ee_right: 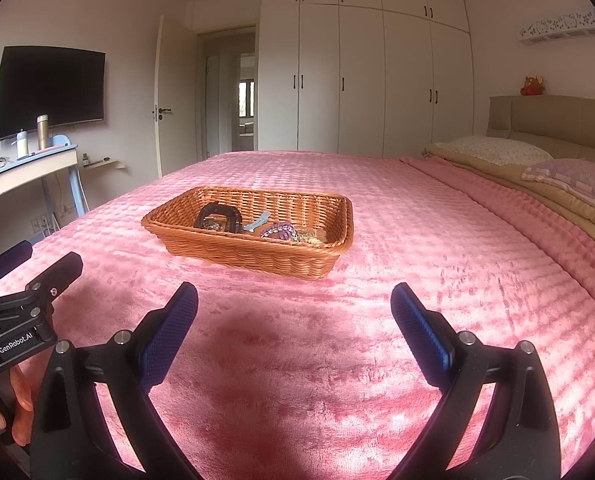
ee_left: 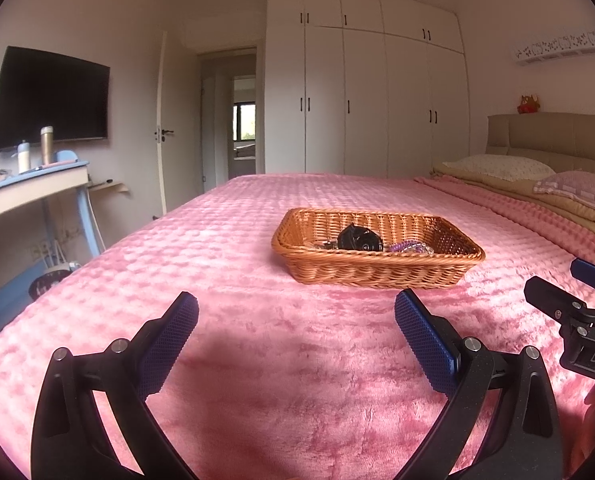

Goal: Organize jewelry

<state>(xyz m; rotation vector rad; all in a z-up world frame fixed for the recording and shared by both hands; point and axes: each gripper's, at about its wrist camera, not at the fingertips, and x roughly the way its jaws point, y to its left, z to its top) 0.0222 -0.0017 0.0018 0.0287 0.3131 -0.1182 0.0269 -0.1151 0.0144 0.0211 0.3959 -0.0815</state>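
Note:
A brown wicker basket (ee_left: pixel 377 268) stands on the pink bedspread (ee_left: pixel 257 360), ahead of both grippers; it also shows in the right wrist view (ee_right: pixel 257 254). Inside lie a dark hair claw clip (ee_right: pixel 218 218), a light blue clip (ee_right: pixel 257 221), a purple beaded piece (ee_right: pixel 279 232) and a gold chain piece (ee_right: pixel 309 236). My left gripper (ee_left: pixel 296 310) is open and empty, low over the blanket. My right gripper (ee_right: pixel 294 300) is open and empty, short of the basket. Each gripper shows at the edge of the other's view.
Pillows (ee_right: pixel 493 150) and a beige headboard (ee_right: pixel 557 120) are at the right. A desk (ee_right: pixel 25 172) with bottles stands left under a wall TV (ee_right: pixel 49 90). White wardrobes (ee_right: pixel 361 76) and an open door (ee_right: pixel 159 96) are beyond the bed.

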